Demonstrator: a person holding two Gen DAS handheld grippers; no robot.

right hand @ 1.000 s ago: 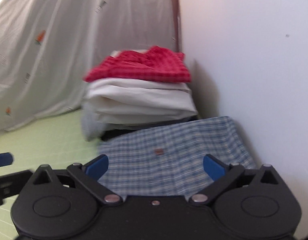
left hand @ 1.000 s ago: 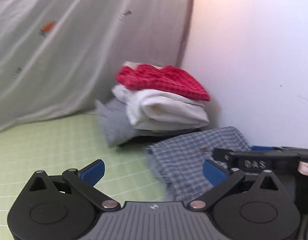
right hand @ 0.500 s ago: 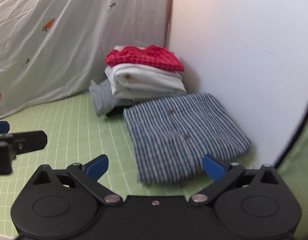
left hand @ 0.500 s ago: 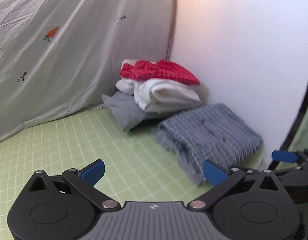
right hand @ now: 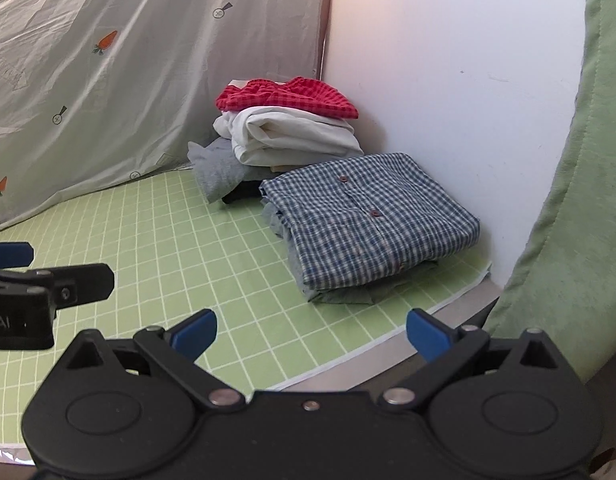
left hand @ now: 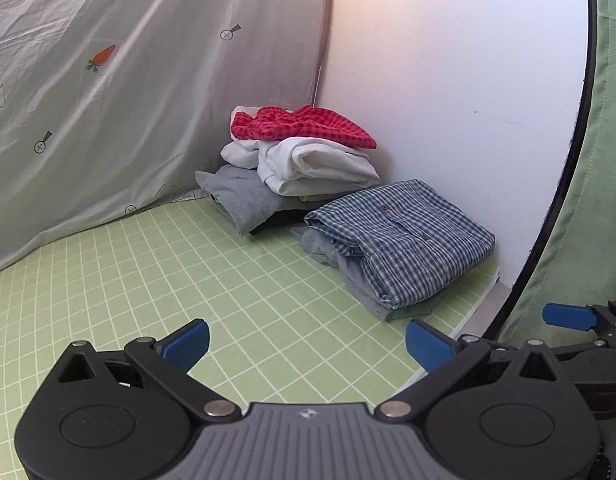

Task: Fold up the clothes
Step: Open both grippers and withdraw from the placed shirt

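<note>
In the left wrist view the left gripper (left hand: 306,345) gapes wide and empty, folded plaid shirt (left hand: 403,238) at one o'clock on the green mat (left hand: 188,276); in the right wrist view the right gripper (right hand: 311,332) likewise spreads empty, shirt at twelve.

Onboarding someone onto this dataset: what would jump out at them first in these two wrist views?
The folded blue plaid shirt lying on the green grid mat by the white wall draws the eye first. Behind it, in the corner, sits a stack topped by a red checked garment over a white one and a grey one. Both the left gripper and right gripper are open and empty in the foreground.
</note>
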